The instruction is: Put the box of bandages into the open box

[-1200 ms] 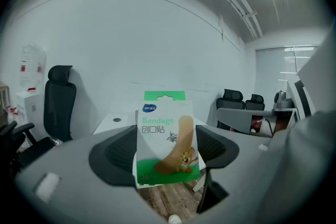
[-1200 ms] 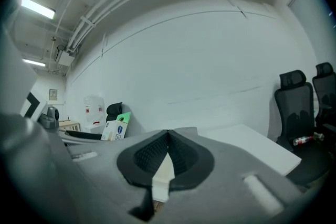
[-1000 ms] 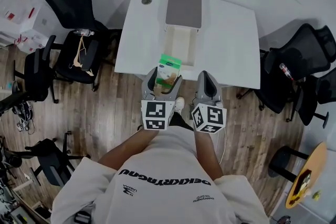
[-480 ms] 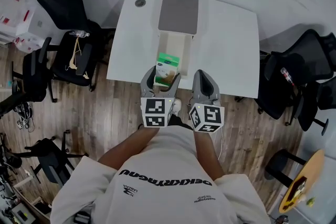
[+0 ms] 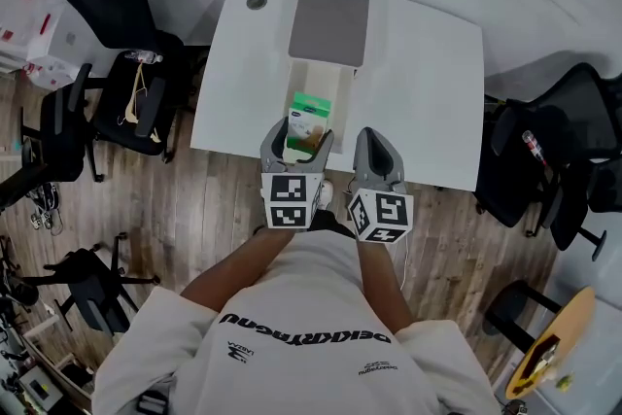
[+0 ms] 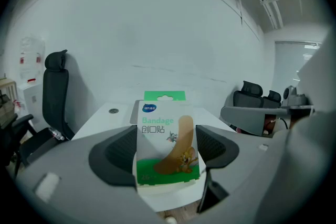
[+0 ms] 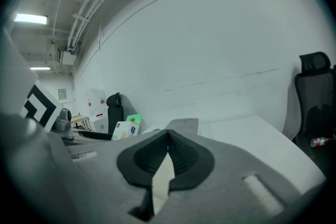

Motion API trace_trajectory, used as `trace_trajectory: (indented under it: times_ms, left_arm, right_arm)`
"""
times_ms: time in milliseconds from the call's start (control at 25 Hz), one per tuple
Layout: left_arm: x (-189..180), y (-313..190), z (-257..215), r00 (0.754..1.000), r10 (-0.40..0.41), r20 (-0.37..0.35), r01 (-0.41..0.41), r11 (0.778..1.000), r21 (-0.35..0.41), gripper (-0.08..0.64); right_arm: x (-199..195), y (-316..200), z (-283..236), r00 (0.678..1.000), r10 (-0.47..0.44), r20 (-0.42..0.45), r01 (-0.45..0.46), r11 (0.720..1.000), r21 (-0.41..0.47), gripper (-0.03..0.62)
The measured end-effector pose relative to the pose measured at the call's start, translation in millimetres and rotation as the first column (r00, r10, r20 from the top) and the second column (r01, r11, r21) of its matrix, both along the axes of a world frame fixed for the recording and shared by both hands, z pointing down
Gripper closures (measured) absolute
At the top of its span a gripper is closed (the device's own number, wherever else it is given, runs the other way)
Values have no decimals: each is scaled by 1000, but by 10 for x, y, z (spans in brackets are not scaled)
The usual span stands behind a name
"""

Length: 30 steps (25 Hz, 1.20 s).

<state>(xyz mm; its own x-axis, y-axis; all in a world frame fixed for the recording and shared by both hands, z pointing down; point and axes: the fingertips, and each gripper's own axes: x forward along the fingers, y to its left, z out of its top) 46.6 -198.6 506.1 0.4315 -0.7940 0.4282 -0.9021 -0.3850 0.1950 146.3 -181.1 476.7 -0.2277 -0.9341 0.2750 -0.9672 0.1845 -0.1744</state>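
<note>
The bandage box (image 5: 310, 118), white and green with a cartoon plaster on it, stands upright between the pads of my left gripper (image 5: 299, 137). In the left gripper view the bandage box (image 6: 168, 144) fills the middle and both pads (image 6: 119, 155) press its sides. It hangs over the near end of the open box (image 5: 319, 83), a cream tray whose grey lid (image 5: 330, 18) lies folded back. My right gripper (image 5: 377, 153) hovers beside it at the table's near edge, shut and holding nothing. In the right gripper view the gripper (image 7: 167, 140) has its pads meeting and the grey lid (image 7: 185, 124) just beyond.
The white table (image 5: 428, 83) carries a round grommet (image 5: 257, 2) at its far left corner. Black office chairs stand to the left (image 5: 126, 15) and right (image 5: 569, 126). The floor is wood planks (image 5: 204, 199). A round wooden table (image 5: 546, 350) sits at the lower right.
Both grippers have moved forward over the table's near edge. The bandage box has travelled with the left one and now overlaps the near end of the open box.
</note>
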Motion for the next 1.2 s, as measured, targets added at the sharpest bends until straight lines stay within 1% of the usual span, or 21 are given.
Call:
trace_trajectory:
  times_ms: [400,680,960,1080,1200]
  left_arm:
    - [31,-186,277,1000,-16,3,16,995,-95,201]
    - [120,-292,489,1000,-13,29,17,988,-154,201]
    - [174,-377,712,999,-5,46,15,977,-213,201]
    - [192,-421,788,998,0,60,13,975,-223,201]
    - [174,-474,881,995,0,97,23,973,-231,201]
  right_arm:
    - [15,-156,141,1000,-14,14,14,999,-29,594]
    - [79,-232,175,1000,-21,10,21,999,-37,594]
    - [53,-324,188,999,-41,10,42,999,-26,594]
    - [57,-347,212,999,-46,8,46,999,-27,594]
    - [94,-372,238,999,-41,10,41,999,-35,594]
